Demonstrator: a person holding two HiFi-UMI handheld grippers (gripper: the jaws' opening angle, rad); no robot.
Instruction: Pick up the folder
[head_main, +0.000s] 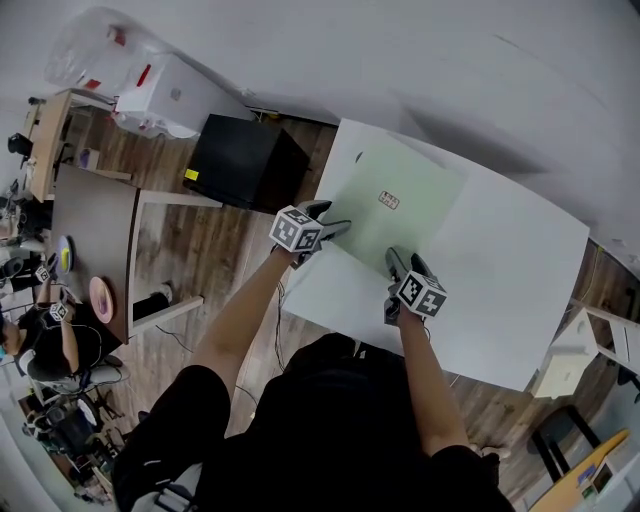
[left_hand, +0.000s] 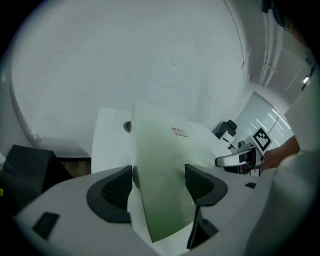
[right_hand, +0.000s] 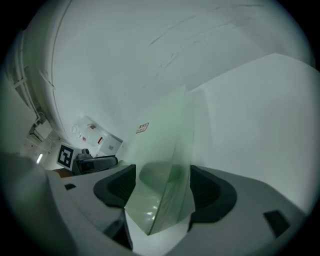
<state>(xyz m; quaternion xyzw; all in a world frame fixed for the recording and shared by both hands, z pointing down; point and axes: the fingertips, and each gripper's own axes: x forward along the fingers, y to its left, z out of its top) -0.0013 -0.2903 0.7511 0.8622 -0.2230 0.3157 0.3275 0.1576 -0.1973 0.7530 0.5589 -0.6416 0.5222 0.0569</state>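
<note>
A pale green translucent folder (head_main: 395, 205) with a small label lies on the white table (head_main: 500, 270). My left gripper (head_main: 335, 226) sits at the folder's near left edge and my right gripper (head_main: 395, 264) at its near right corner. In the left gripper view the folder (left_hand: 160, 150) runs between the jaws of the left gripper (left_hand: 159, 185), whose pads stand apart and do not press it. In the right gripper view a raised folder edge (right_hand: 167, 145) stands between the spread jaws of the right gripper (right_hand: 162, 187), untouched by the pads.
A black box (head_main: 245, 160) stands on the floor left of the table, with a white wrapped box (head_main: 160, 95) behind it. A brown desk (head_main: 95, 240) and a seated person (head_main: 50, 345) are at far left. A white stool (head_main: 570, 360) is at right.
</note>
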